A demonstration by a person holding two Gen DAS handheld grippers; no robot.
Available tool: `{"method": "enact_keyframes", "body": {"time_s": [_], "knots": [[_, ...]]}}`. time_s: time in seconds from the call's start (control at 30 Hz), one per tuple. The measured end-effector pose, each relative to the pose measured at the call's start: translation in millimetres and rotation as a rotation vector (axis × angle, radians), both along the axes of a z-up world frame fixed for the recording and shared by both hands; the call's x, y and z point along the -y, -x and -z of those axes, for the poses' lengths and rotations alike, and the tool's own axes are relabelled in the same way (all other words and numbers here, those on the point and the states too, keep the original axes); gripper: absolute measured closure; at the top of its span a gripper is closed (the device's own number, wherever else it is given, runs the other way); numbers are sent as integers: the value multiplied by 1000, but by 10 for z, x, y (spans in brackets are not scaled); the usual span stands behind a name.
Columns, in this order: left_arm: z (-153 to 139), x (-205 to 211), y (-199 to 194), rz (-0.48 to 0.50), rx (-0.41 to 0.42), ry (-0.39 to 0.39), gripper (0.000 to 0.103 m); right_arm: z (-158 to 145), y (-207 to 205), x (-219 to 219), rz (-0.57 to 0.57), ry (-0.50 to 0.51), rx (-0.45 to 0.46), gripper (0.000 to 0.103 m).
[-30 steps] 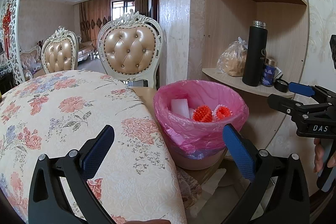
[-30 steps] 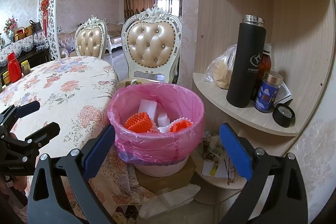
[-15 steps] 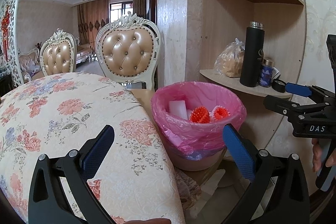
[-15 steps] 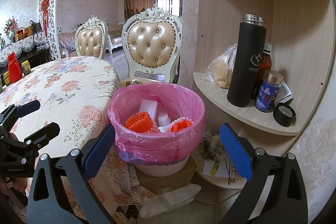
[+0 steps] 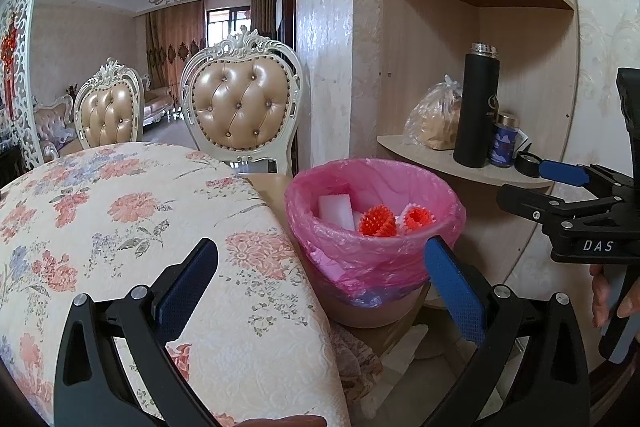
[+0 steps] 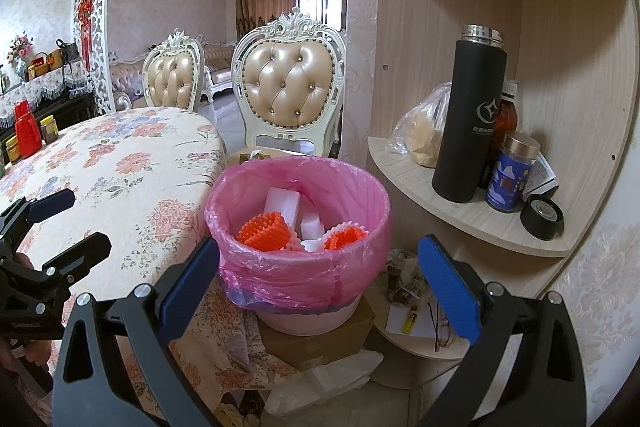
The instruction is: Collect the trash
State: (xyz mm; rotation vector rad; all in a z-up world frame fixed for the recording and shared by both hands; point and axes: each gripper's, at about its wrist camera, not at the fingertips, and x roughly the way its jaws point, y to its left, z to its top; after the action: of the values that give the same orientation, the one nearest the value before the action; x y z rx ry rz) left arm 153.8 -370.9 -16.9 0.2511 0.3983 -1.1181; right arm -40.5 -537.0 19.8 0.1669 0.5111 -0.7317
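A trash bin lined with a pink bag (image 5: 374,259) (image 6: 298,267) stands beside the table on a cardboard box. Inside lie white foam blocks (image 6: 282,205) and orange-red foam fruit nets (image 6: 264,233) (image 5: 378,223). My left gripper (image 5: 320,279) is open and empty, held above the table edge, short of the bin. My right gripper (image 6: 318,275) is open and empty, in front of the bin. Each gripper also shows in the other's view: the right one (image 5: 560,191), the left one (image 6: 60,223).
A table with a floral cloth (image 5: 120,227) (image 6: 132,163) is at the left. A corner shelf (image 6: 460,211) holds a black flask (image 6: 468,119), a bagged item and a blue jar. Two padded chairs (image 6: 294,91) stand behind. Papers lie under the shelf.
The left wrist view has drawn back and down a little from the bin. The right gripper has barely moved. Both stay open and empty.
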Motion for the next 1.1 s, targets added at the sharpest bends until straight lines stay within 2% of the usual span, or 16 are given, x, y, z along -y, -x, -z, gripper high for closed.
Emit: {"method": "enact_keyframes", "body": {"time_s": [0.27, 0.47, 0.7, 0.8, 1.1], "knots": [[-37, -40, 42, 14, 8, 28, 6, 14, 3, -8, -3, 1, 3, 6], [-19, -30, 52, 29, 3, 19, 6, 16, 4, -12, -4, 0, 5, 6], [51, 3, 19, 59, -54, -2, 6, 15, 7, -6, -4, -2, 6, 6], [65, 15, 36, 47, -33, -15, 6, 19, 8, -13, -3, -1, 6, 6], [81, 35, 4, 48, -54, -23, 6, 20, 25, 1, -4, -5, 10, 6]]}}
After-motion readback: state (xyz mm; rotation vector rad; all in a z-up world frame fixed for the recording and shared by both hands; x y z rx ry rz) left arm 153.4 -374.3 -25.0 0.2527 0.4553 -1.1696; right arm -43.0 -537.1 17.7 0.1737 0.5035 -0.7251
